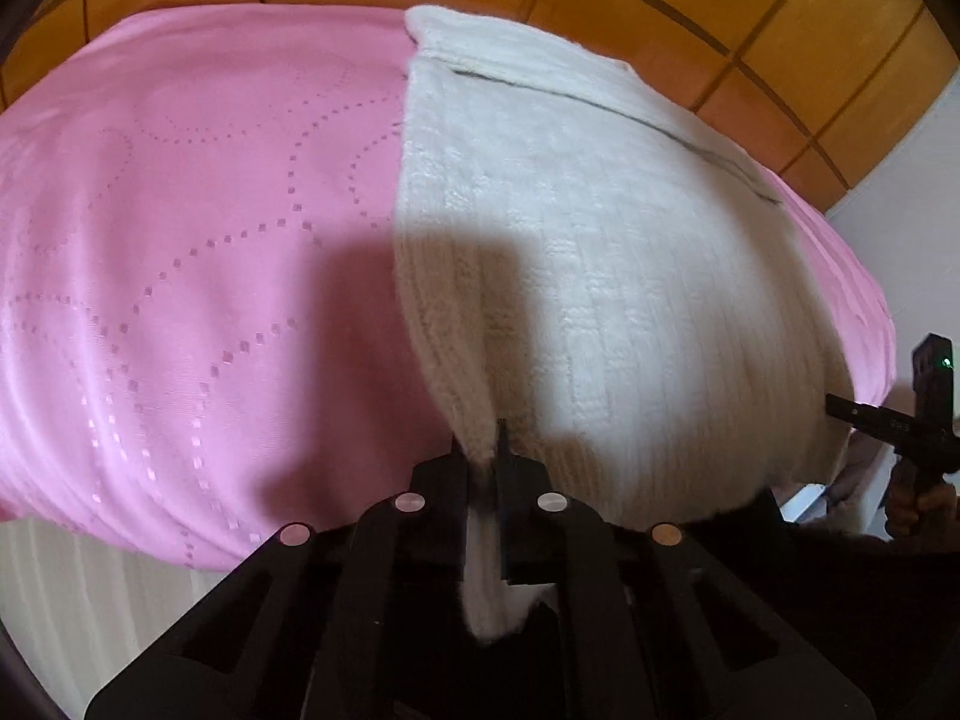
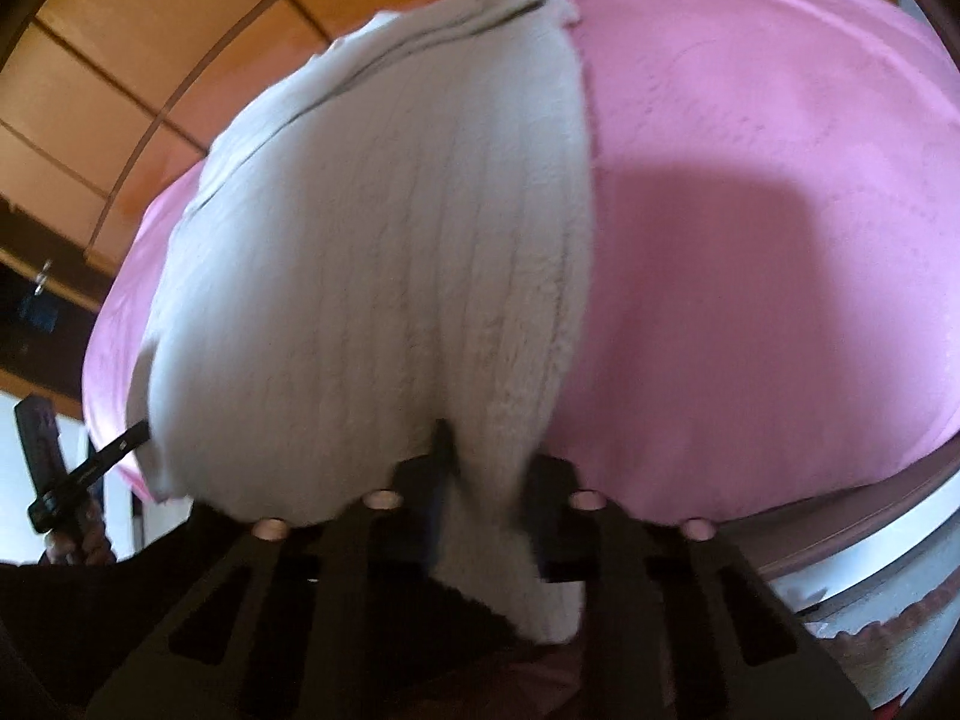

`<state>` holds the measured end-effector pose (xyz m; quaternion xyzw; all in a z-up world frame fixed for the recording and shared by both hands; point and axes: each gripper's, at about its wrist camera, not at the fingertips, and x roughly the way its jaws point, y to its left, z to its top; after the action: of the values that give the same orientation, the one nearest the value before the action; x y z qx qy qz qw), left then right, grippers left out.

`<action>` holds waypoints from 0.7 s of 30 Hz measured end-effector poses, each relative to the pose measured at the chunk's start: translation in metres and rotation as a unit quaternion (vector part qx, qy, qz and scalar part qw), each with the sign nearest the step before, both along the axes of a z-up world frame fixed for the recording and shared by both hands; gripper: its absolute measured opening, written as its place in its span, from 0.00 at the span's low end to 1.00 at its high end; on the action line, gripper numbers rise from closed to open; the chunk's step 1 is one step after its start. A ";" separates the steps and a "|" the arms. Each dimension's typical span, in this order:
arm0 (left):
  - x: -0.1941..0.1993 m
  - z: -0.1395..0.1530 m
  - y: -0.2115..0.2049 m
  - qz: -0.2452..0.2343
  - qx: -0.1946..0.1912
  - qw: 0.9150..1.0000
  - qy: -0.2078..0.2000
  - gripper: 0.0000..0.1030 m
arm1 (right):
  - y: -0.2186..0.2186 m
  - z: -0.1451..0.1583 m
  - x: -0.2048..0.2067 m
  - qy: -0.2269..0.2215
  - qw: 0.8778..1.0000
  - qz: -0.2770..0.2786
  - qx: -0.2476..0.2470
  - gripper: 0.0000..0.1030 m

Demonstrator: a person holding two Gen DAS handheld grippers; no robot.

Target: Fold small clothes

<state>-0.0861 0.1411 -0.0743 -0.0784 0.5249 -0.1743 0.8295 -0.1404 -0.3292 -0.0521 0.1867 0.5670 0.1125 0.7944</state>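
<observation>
both fingers [image 1: 483, 450] [image 2: 486, 450] pinch the white knit garment's [image 1: 600, 252] near corners; it runs lengthwise away

Hard shadows, motion blur, fisheye warp

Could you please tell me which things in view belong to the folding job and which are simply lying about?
Part of the job:
- white ribbed knitted garment, near corners pinched
- left gripper, shut on one corner
- right gripper, shut on the other corner
- pink dotted-pattern bedspread, the work surface

Just surroundings:
- orange tiled floor
</observation>
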 end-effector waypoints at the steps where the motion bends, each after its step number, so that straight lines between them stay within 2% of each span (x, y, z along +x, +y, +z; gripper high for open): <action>1: -0.001 0.003 0.000 -0.002 -0.010 1.000 -0.002 0.05 | 0.001 0.004 0.002 0.000 1.000 0.005 0.013 0.12; 4: 0.006 0.017 0.009 0.008 -0.071 0.997 -0.007 0.05 | 0.000 0.019 0.011 -0.024 0.997 0.004 0.066 0.11; 6: 0.018 0.027 0.017 0.024 -0.128 0.991 -0.007 0.04 | -0.006 0.031 0.019 -0.047 0.993 -0.013 0.104 0.11; 9: 0.043 0.040 0.017 0.032 -0.166 0.985 -0.021 0.04 | -0.015 0.042 0.041 -0.074 0.986 -0.042 0.146 0.11; 12: 0.072 0.046 0.009 0.038 -0.178 0.983 -0.026 0.05 | -0.022 0.043 0.067 -0.083 0.981 -0.067 0.159 0.11; 19: 0.160 0.035 0.006 0.110 -0.180 0.977 0.000 0.05 | -0.044 0.030 0.133 -0.068 0.977 -0.123 0.160 0.12; 20: 0.174 0.033 0.006 0.125 -0.178 0.976 0.006 0.04 | -0.045 0.027 0.144 -0.067 0.976 -0.130 0.162 0.13; 21: 0.179 0.032 0.006 0.130 -0.178 0.975 0.009 0.05 | -0.048 0.028 0.151 -0.071 0.975 -0.143 0.152 0.20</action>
<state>0.0928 0.1466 -0.0425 -0.2938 0.4779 -0.1546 0.8132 0.0108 -0.3770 -0.0243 0.3758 0.4527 0.0960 0.8029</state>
